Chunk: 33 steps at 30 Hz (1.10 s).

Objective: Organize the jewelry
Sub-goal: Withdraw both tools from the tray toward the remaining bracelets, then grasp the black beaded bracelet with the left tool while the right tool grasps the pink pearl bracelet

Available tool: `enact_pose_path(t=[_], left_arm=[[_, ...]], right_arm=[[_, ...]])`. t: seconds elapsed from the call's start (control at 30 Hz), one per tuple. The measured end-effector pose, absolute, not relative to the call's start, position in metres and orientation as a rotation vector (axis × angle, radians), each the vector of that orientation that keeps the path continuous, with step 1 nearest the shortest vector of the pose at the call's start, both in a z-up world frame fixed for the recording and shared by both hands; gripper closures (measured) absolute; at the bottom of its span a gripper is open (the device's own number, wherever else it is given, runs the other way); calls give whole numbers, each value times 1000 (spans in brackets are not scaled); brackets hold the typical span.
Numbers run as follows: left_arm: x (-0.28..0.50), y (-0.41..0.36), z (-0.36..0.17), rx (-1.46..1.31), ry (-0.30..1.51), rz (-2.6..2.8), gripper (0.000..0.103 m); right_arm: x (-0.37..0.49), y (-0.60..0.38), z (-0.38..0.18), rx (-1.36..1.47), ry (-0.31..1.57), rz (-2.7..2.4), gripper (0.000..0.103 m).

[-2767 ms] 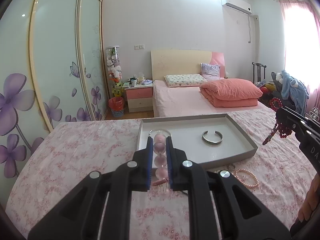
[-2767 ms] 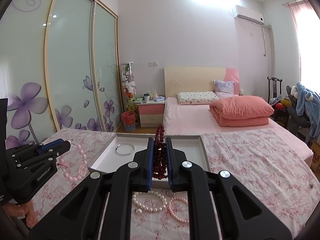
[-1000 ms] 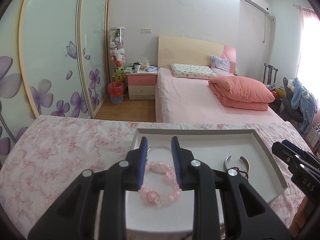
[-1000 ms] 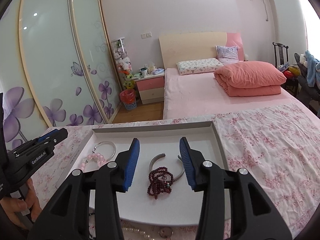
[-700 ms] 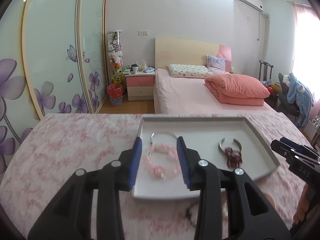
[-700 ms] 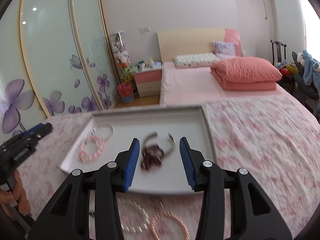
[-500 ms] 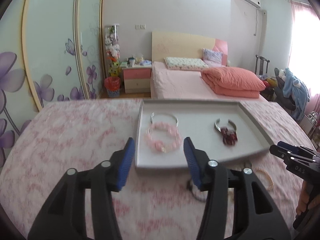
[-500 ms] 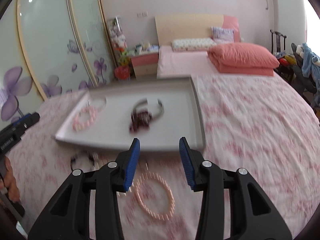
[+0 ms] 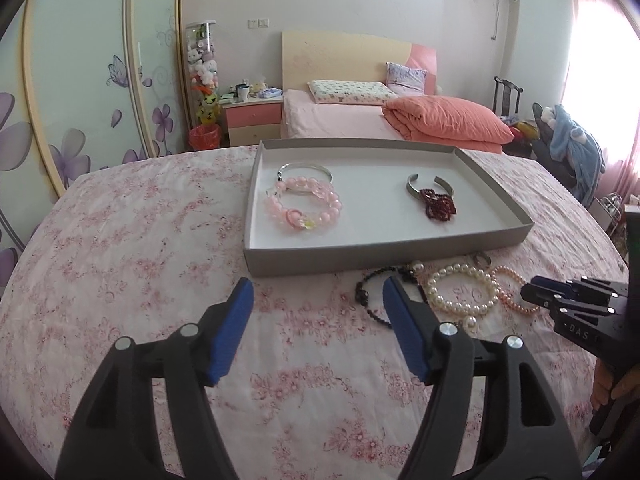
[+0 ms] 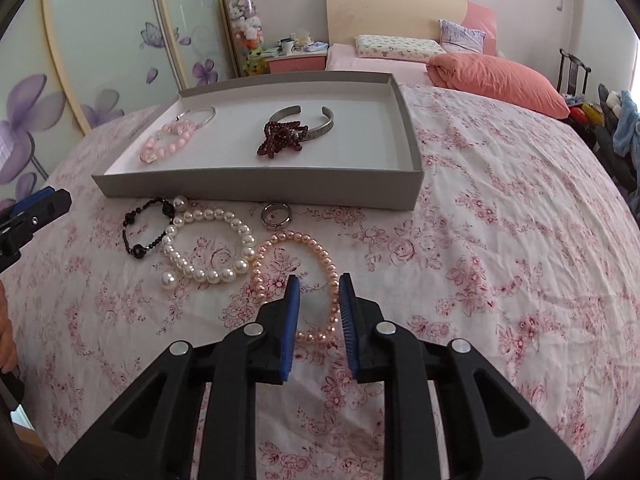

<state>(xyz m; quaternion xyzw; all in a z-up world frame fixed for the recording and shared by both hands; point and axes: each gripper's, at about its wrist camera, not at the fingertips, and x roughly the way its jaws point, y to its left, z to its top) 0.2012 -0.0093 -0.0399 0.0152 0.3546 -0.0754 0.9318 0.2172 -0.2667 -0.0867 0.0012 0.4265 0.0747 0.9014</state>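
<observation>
- Right gripper (image 10: 318,300) hangs over the pink pearl bracelet (image 10: 294,276), jaws parted and empty, near strand between them.
- Left gripper (image 9: 318,308) gapes wide, empty, near the black bead bracelet (image 9: 374,294).
- Tray (image 10: 256,188) just beyond.
- Risk: beads rolling from the pads, or floral cloth (image 10: 500,240) getting pinched.

Both tongs are black plastic with flat blue ribbed pads on the inner faces and round silver screws on the arms. The right tongs (image 9: 548,300) carry white letters "DAS". Bare skin of a hand (image 9: 612,390) shows at four o'clock.
</observation>
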Motion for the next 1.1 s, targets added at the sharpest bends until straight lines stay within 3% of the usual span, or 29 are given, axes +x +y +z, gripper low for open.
enact_pose_path(t=[0.2,0.3,0.57,0.93,1.1], left_arm=[[207,-16,-46,45,753,-165,37],[211,-21,-51,54,770,-169,37],[226,-38,-68,84,837,-175,38],[253,-55,-88,87,915,-143,60],[254,-60,-87,105,906,-143,90]], right_arm=[[218,-268,-89,-7,881,130,85],[218,-269,-88,-22,880,102,96],[222,-294,-89,68,881,-8,96],[223,-293,-89,68,883,0,96],[223,-294,-89,69,883,1,96]])
